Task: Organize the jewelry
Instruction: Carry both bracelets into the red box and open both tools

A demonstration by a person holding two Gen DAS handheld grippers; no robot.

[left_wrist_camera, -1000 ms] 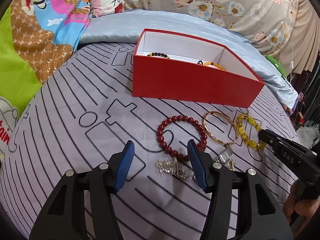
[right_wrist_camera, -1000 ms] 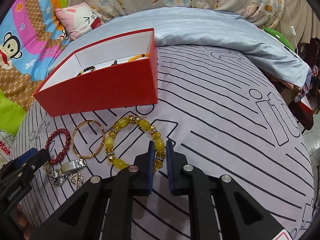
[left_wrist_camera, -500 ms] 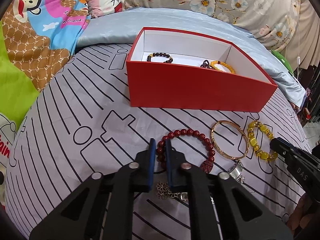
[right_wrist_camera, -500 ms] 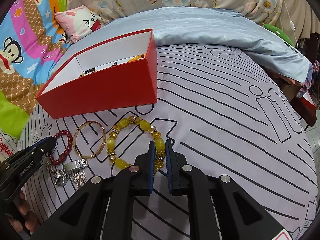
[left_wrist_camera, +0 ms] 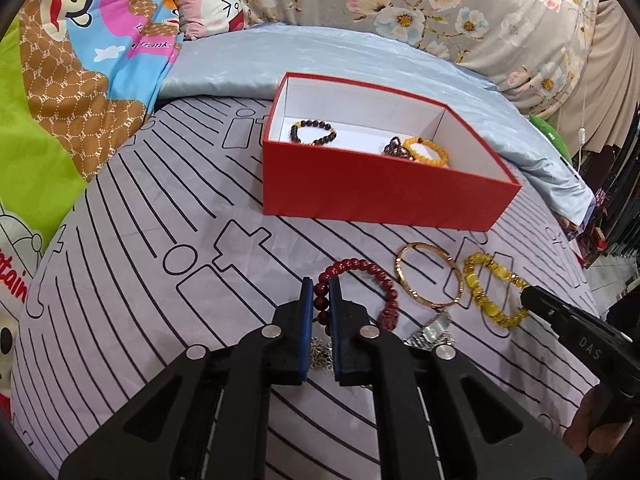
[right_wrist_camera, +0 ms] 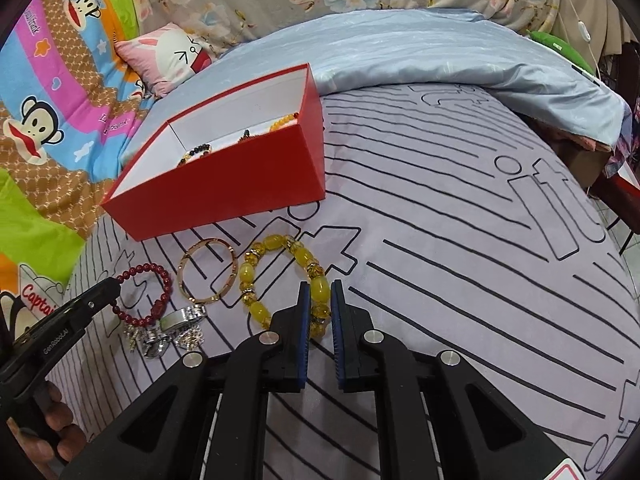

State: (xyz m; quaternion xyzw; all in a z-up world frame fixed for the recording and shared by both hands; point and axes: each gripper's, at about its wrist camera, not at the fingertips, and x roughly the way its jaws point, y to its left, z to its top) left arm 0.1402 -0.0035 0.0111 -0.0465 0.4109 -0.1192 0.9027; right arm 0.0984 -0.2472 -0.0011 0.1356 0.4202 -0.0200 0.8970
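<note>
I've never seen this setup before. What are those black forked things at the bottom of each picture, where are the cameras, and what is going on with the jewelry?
No robot here: a person holds one pair of black hand-held tongs in each hand, each carrying a fisheye camera looking along its blue-padded fingers. In the left camera's picture, the left tongs are shut on the dark red beaded bracelet. In the right camera's picture, the right tongs are shut on the yellow beaded bracelet. Both bracelets lie on the grey line-patterned bedsheet, beside a thin gold bangle and a silver chain heap. Behind them, the open red cardboard box already holds three beaded bracelets.
</note>
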